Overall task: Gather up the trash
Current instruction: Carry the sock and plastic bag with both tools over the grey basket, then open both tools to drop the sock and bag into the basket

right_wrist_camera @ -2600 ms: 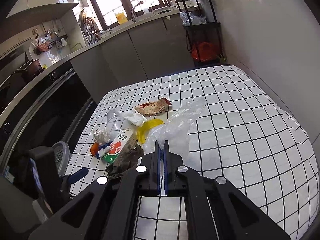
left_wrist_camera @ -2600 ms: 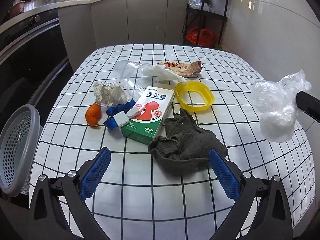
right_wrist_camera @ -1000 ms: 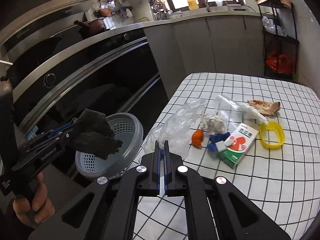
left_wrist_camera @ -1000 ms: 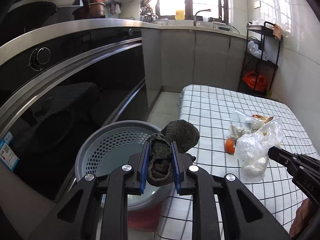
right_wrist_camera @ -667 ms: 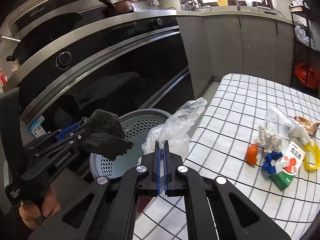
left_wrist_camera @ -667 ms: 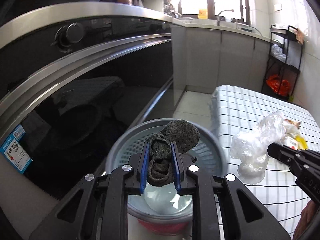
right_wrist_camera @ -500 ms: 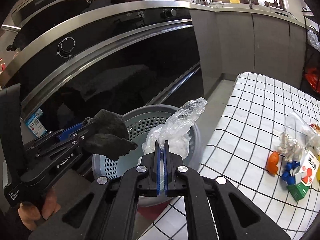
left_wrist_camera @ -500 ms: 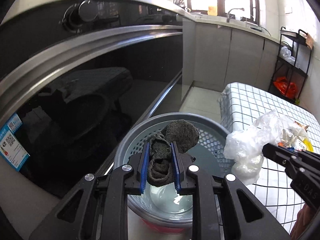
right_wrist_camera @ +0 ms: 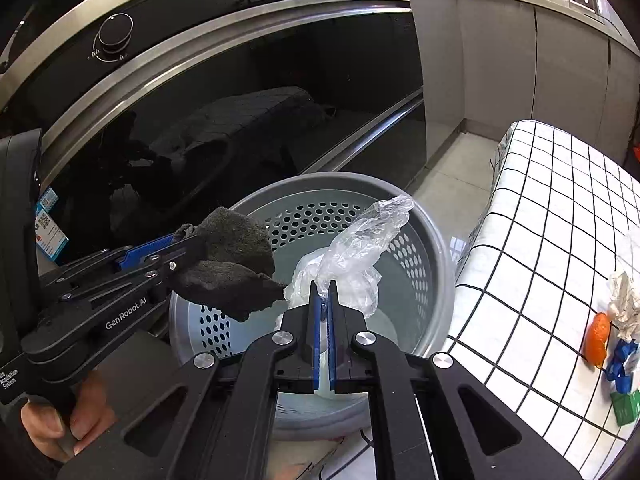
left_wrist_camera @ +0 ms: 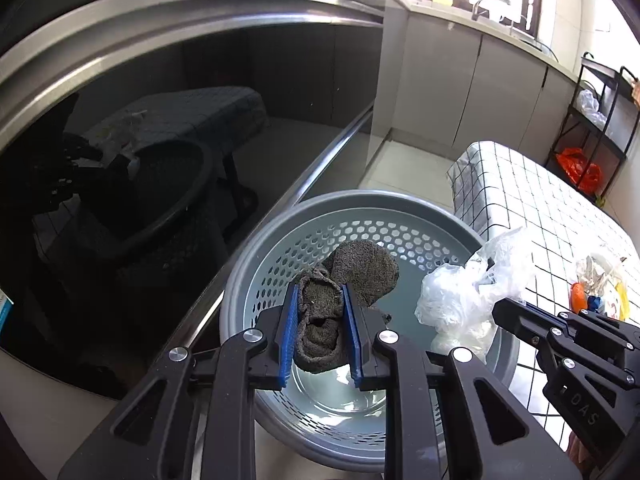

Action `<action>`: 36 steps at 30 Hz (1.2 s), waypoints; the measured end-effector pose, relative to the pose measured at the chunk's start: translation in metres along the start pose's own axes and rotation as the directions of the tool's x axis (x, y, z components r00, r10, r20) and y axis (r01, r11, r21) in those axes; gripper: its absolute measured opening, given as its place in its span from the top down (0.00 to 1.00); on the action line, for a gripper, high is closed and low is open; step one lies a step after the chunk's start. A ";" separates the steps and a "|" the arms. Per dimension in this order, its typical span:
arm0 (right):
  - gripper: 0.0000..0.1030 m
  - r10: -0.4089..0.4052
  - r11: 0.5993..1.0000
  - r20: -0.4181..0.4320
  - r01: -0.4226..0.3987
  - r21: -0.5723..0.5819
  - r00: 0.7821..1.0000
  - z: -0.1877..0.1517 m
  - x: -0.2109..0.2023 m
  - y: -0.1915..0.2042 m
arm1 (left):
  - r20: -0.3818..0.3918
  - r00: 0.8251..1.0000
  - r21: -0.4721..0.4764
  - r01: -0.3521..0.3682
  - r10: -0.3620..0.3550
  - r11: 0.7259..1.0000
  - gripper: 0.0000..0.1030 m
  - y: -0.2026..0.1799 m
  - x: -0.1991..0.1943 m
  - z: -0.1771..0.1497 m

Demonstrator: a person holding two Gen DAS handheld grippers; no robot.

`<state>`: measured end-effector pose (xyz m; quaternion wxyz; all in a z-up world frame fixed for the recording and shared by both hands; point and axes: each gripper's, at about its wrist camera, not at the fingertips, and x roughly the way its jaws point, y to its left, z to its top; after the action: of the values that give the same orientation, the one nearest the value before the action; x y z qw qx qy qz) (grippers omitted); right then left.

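Note:
My left gripper (left_wrist_camera: pixel 319 300) is shut on a dark grey cloth (left_wrist_camera: pixel 352 272) and holds it above the grey perforated basket (left_wrist_camera: pixel 280 236). The cloth also shows in the right wrist view (right_wrist_camera: pixel 236 264), with the left gripper (right_wrist_camera: pixel 176 256) over the basket's left rim. My right gripper (right_wrist_camera: pixel 324 292) is shut on a clear plastic bag (right_wrist_camera: pixel 360 248), which hangs over the basket (right_wrist_camera: pixel 424 240). In the left wrist view the bag (left_wrist_camera: pixel 468 292) and right gripper (left_wrist_camera: pixel 500 308) sit over the basket's right side.
The basket stands on the floor between a black oven front (right_wrist_camera: pixel 240 92) and the checked table (right_wrist_camera: pixel 552 220). On the table lie an orange scrap (right_wrist_camera: pixel 598 338), crumpled paper (right_wrist_camera: pixel 624 300), a blue item (right_wrist_camera: pixel 620 360) and a green box (right_wrist_camera: pixel 628 406).
Both grippers have moved further over the basket, which now looks larger and closer. The cloth and the bag stay gripped.

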<state>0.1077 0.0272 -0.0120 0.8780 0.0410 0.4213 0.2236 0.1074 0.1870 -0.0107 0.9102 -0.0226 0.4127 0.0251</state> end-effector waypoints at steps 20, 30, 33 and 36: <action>0.73 -0.011 0.999 -0.016 0.012 0.032 1.000 0.001 0.011 -0.005 | -0.062 0.998 -0.015 -0.001 0.000 1.000 0.48 0.006 0.014 -0.007; 0.69 -0.021 0.999 -0.002 0.021 0.044 1.000 -0.003 0.003 -0.011 | -0.065 0.998 -0.006 0.000 0.000 1.000 0.46 0.003 0.012 -0.007; 0.69 -0.022 0.999 -0.004 0.023 0.045 1.000 -0.004 0.002 -0.012 | -0.065 0.998 -0.002 0.002 -0.002 1.000 0.46 0.002 0.011 -0.008; 0.69 -0.026 0.999 -0.003 0.026 0.045 1.000 -0.005 -0.001 -0.012 | -0.059 0.998 -0.003 0.004 -0.004 1.000 0.43 0.000 0.009 -0.008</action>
<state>0.1076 0.0159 -0.0180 0.8792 0.0549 0.4278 0.2026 0.1079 0.1869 -0.0227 0.8976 -0.0253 0.4395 0.0232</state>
